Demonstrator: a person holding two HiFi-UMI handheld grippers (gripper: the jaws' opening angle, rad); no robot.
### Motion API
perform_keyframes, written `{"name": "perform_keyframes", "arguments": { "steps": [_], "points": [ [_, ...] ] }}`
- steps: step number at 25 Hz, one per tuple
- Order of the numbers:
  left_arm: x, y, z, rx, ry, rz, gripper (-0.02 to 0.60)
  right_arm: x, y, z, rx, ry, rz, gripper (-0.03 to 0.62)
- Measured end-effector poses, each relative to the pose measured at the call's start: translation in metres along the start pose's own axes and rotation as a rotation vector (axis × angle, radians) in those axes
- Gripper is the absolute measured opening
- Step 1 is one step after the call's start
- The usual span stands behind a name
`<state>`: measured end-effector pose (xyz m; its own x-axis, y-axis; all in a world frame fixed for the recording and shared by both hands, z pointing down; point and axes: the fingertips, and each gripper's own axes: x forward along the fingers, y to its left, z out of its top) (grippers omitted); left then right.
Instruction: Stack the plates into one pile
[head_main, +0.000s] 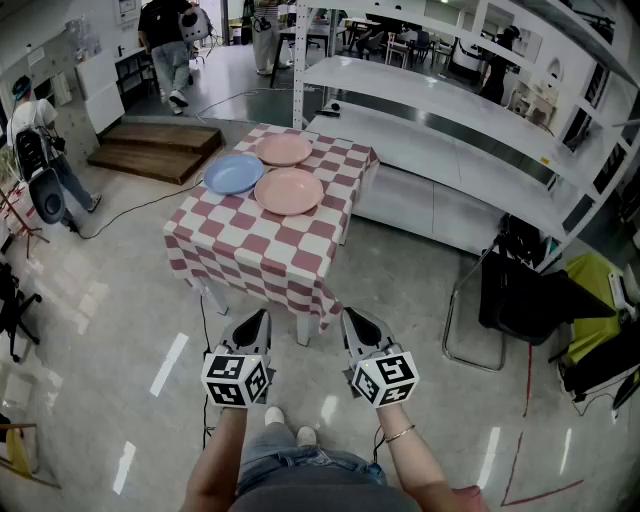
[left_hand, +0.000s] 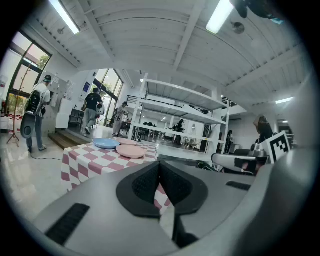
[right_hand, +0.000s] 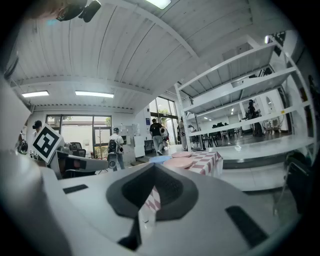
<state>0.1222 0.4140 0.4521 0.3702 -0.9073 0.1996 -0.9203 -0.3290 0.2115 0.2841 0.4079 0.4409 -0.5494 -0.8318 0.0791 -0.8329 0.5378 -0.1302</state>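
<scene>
Your left tool (head_main: 256, 318) has its jaws pressed together on nothing, and your right tool (head_main: 354, 320) is the same, pads meeting with nothing between them; you hold both low in front of your body, side by side and pointing toward 12 o'clock, which looks like a carrying pose and not a reach, since nothing is within their range. Below them is bare floor (head_main: 120, 330), and you stand well apart from the counter (head_main: 270, 255), which sits at 12 o'clock under a red and white checked cloth (head_main: 300, 285). All three plates lie flat at the counter's far end, each on the cloth and none on another, so the pile has not been started. The nearer pink plate (head_main: 289, 190) is closest to you, the blue plate (head_main: 233, 174) lies just beside it at 10 o'clock, and the farther pink plate (head_main: 283, 149) lies just beyond it at 12 o'clock. Because they are clustered at the far end, you will likely need to walk up to the counter and spread a tool before any rim can be taken
</scene>
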Motion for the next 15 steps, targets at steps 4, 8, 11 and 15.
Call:
{"name": "perform_keyframes", "arguments": {
  "steps": [4, 8, 11, 15],
  "points": [
    [0.0, -0.001, 0.001, 0.001, -0.003, -0.002, 0.015, 0.001, 0.003, -0.003, 0.007, 0.007, 0.003, 0.009],
    [0.0, 0.0, 0.001, 0.0, 0.0, -0.001, 0.015, 0.002, 0.006, -0.007, 0.027, 0.015, 0.015, 0.009],
    [0.0, 0.002, 0.0, -0.006, 0.001, -0.001, 0.015, 0.003, 0.004, -0.011, 0.059, 0.021, 0.02, 0.009],
    [0.004, 0.002, 0.001, -0.007, -0.004, 0.001, 0.015, 0.005, -0.005, -0.015, 0.081, 0.032, 0.008, 0.009]
  ]
}}
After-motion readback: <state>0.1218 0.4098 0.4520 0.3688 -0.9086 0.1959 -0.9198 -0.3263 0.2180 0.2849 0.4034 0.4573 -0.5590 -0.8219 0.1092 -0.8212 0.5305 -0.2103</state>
